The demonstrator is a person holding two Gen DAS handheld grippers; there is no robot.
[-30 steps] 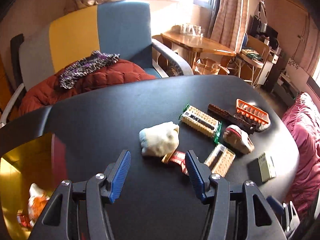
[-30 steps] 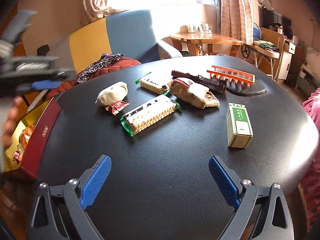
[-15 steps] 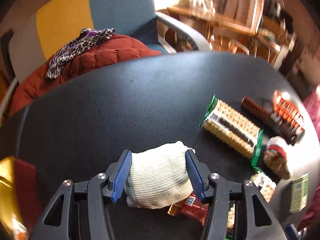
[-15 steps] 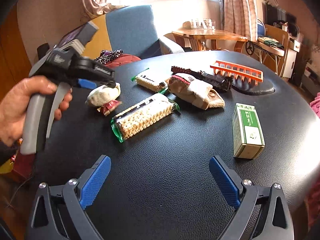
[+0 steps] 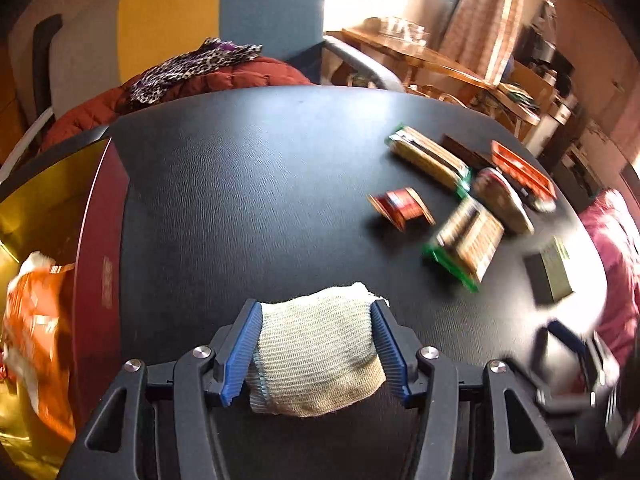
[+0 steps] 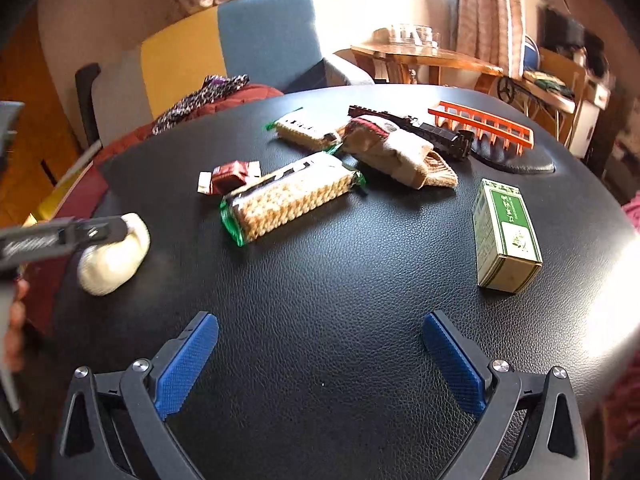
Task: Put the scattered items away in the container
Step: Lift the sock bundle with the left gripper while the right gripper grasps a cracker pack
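Note:
A cream knitted roll (image 5: 316, 360) sits between the blue pads (image 5: 244, 344) of my left gripper (image 5: 316, 308), which is shut on it and holds it above the black table (image 5: 248, 200). The right wrist view shows that gripper (image 6: 100, 236) and the roll (image 6: 116, 256) at the table's left edge, beside the red box (image 6: 92, 188). The red box (image 5: 100, 240) has a gold inside and holds an orange snack bag (image 5: 36, 320). My right gripper (image 6: 320, 320) stands open over bare table, with nothing between its fingers.
Still on the table are two biscuit packs (image 6: 292, 200) (image 6: 304, 130), a red wrapper (image 6: 232, 174), a green carton (image 6: 506, 232), a knitted slipper (image 6: 400, 152), a black toy train (image 6: 420, 130) and an orange rack (image 6: 480, 124). A chair with a red jacket (image 5: 224, 80) stands behind.
My left gripper came down around the cream roll, took hold of it and carried it left toward the red box, uncovering the red wrapper. The right gripper has barely moved.

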